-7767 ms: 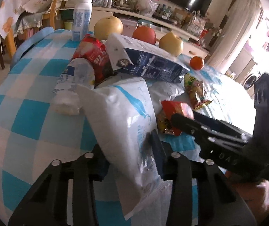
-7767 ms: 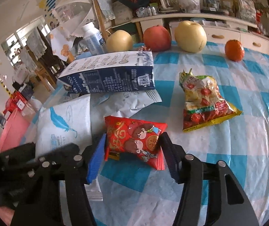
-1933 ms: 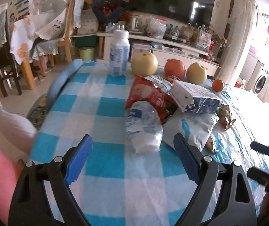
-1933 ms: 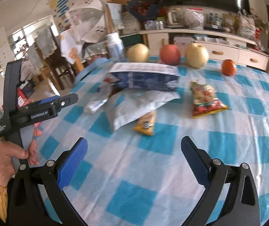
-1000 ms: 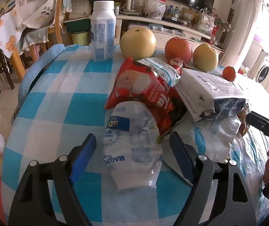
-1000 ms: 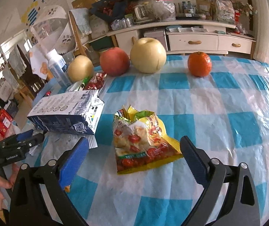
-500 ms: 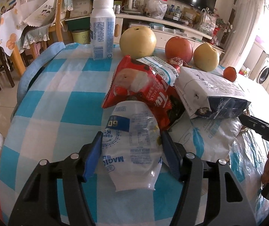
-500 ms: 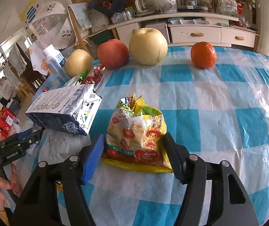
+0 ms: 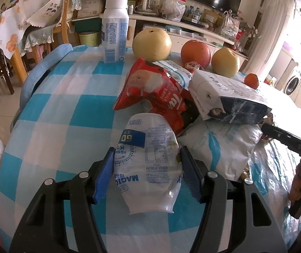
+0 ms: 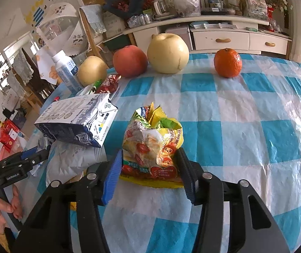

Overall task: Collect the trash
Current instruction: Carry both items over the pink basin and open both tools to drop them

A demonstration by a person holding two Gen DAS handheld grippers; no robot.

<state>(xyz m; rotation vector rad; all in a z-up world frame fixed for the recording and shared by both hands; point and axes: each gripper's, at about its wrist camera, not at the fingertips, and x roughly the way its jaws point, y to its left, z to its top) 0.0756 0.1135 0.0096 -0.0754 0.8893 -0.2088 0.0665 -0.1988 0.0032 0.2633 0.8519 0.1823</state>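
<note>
Trash lay low in each frame: left tongs [image 9: 147,175] clamped a white pouch [image 9: 148,164] and right tongs [image 10: 148,171], just closing, squeezed a yellow snack bag [image 10: 153,147] on the table [image 10: 245,113], apparently ready to lift.

Far edge of checked table [image 10: 245,109]: pear [image 10: 167,53], red apple [image 10: 130,60], second pear [image 10: 92,70], orange [image 10: 227,62] right; white bottle [image 9: 115,31] upright far left. Cabinet [image 10: 234,39] behind.

Right gripper [image 10: 149,174] on snack packet [image 10: 153,145]
Its jaws, just closing, pinch the crumpled yellow packet on the checked surface [image 10: 245,126].
</note>
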